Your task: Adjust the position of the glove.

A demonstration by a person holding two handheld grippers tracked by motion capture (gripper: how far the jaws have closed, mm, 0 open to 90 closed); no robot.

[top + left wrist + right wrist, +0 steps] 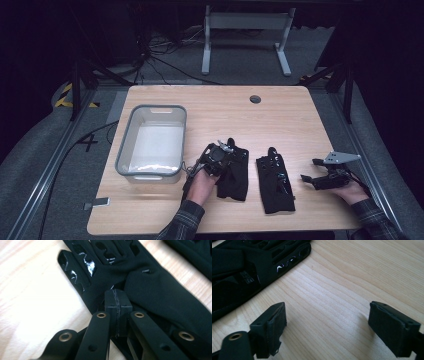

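I am pinching the left glove (234, 172) with my left hand-held gripper (220, 156); in the left gripper view the jaws are meeting pad to pad on a small fold of black fabric near the base of the fingers. That glove is lying near the middle of the surface (280, 107), toward its near edge, just right of the grey bin (126, 145). The right glove (274, 184) is lying flat beside it, apart from it by a strip of bare wood. My right hand-held gripper (312, 179) is hanging wide over bare wood by the right edge, holding nothing, with the right glove's fingers just past its left jaw.

The bite looks shallow to me. If I am lifting on so little cloth, the slick fabric may be slipping out and the glove dropping back in a heap. The glossy grip patches could be sticking to the wood and dragging. If the bin is where it is going, a dangling cuff might be catching the rim. My right jaws, so close to the wood, could be scraping it or nudging the second glove off line.
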